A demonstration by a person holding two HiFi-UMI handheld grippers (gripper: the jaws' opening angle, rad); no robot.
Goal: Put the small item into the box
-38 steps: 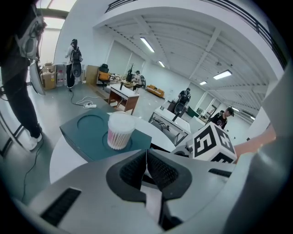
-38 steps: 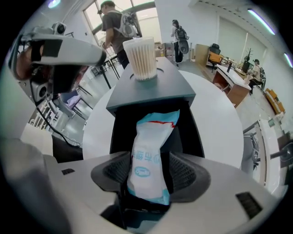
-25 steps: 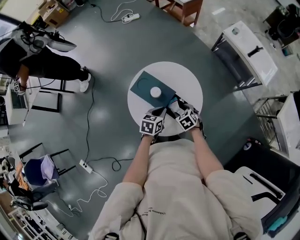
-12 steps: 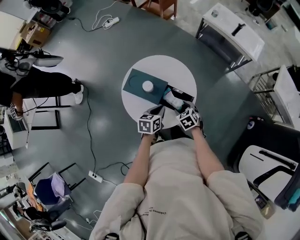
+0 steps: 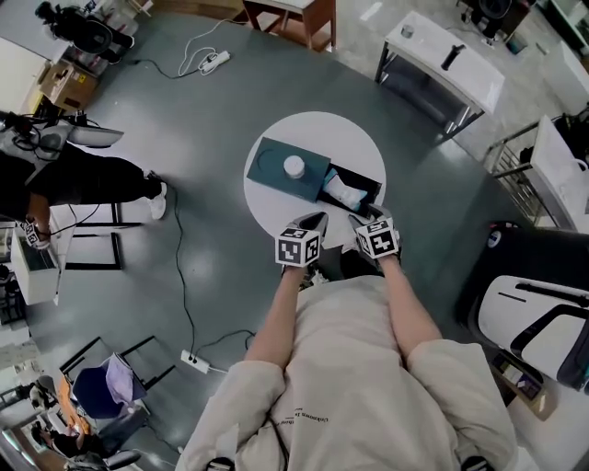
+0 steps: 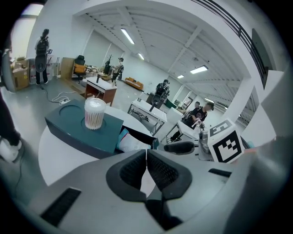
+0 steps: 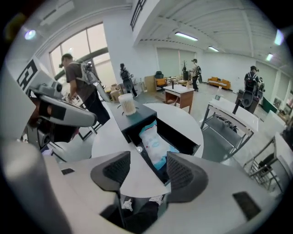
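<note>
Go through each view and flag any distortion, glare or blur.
Head view: evenly lit, sharp at the white table, mild bending toward the edges, soft sheen on the floor. Left gripper view: strong fisheye, dark corners, ceiling lights blown out, the left gripper slightly soft. Right gripper view: same fisheye, windows washed out, the right gripper soft close up.

A round white table (image 5: 354, 147) stands on a grey floor (image 5: 212, 212), with a jar of cotton swabs (image 5: 294, 166) over its left half. A white power strip (image 5: 213, 63) lies near a wooden table (image 5: 290, 17) at the far side, and a second power strip (image 5: 193, 361) lies nearer. A person in black (image 5: 83, 179) stands off to the left, well apart from the round table, and a white desk (image 5: 442, 60) sits at the far right.
</note>
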